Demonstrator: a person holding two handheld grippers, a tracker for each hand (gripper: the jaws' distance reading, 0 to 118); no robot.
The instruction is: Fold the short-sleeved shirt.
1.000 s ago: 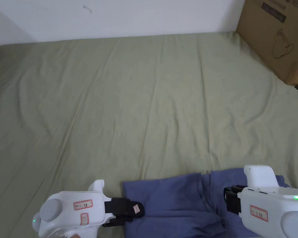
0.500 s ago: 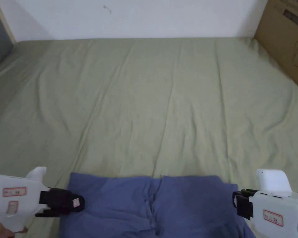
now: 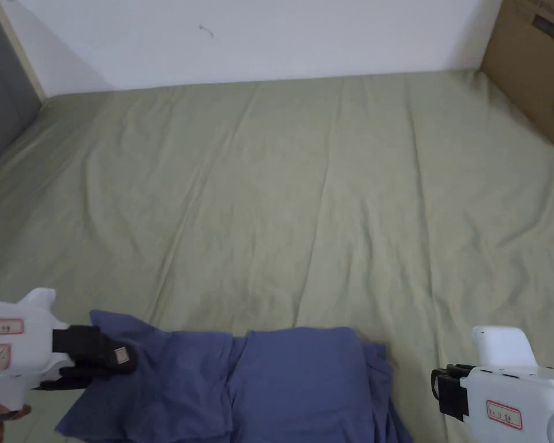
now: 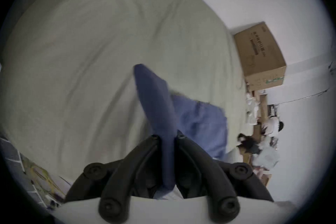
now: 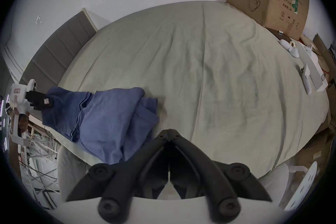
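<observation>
Nearby, cardboard box (image 3: 538,69) (bed's (image 3: 304,190) corner)

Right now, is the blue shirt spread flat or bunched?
Bunched. The blue shirt lies in overlapping layers near the bed's front edge; the left tongs pinch one end.

Right gripper (image 5: 169,131) closed, empty; shirt (image 5: 107,118) beside it.
</observation>
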